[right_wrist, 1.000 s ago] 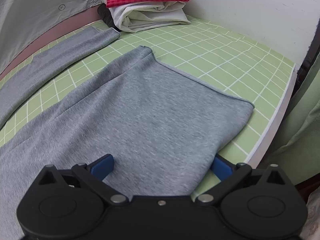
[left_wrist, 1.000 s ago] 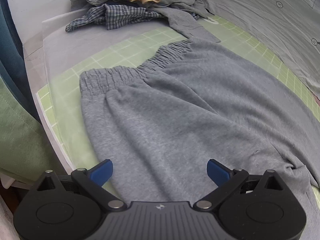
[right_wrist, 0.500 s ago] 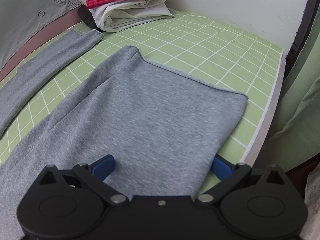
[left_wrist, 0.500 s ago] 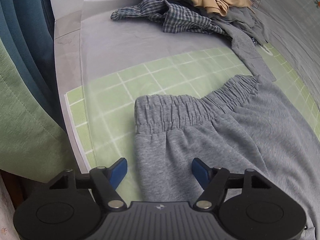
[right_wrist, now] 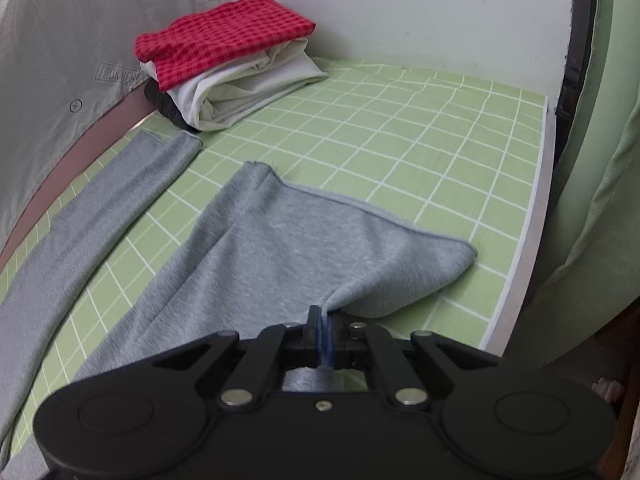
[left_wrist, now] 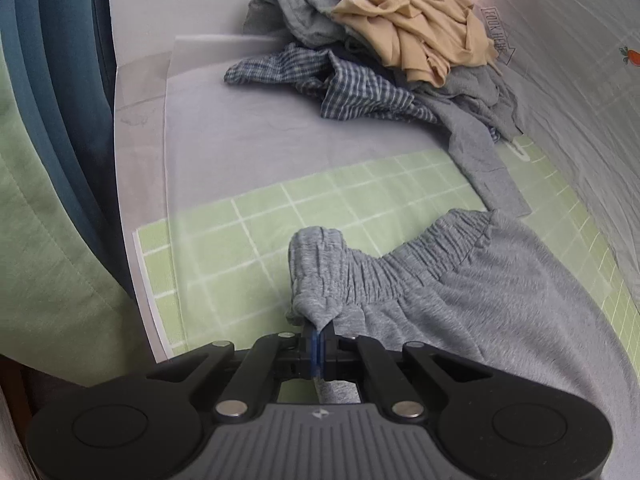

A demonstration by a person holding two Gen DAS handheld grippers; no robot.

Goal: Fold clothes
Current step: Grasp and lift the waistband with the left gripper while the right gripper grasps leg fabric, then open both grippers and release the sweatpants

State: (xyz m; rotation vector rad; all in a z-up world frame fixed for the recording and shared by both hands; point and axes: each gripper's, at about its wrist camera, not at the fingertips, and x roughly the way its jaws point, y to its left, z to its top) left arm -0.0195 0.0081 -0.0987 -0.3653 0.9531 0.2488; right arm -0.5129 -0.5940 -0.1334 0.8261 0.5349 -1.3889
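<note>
Grey sweatpants [left_wrist: 472,304] lie spread on a green grid mat [left_wrist: 320,204]. My left gripper [left_wrist: 317,330] is shut on the near end of the elastic waistband [left_wrist: 320,280], and the pinched corner is bunched and lifted off the mat. In the right wrist view, my right gripper [right_wrist: 322,326] is shut on the near edge of one pant leg [right_wrist: 288,248] close to its hem, and the cloth rises in a tent toward the pads. The other leg [right_wrist: 92,216] lies flat at the left.
A heap of unfolded clothes [left_wrist: 384,52], tan, checked and grey, sits at the far end in the left view. A folded stack with a red checked cloth [right_wrist: 224,40] on top stands by the wall. Green fabric [right_wrist: 592,184] hangs past the mat's near edge [right_wrist: 516,268].
Both grippers have gone from open to shut on the sweatpants. The left one shifted along to the waistband corner and lifted it. The right one raised the leg's edge.
</note>
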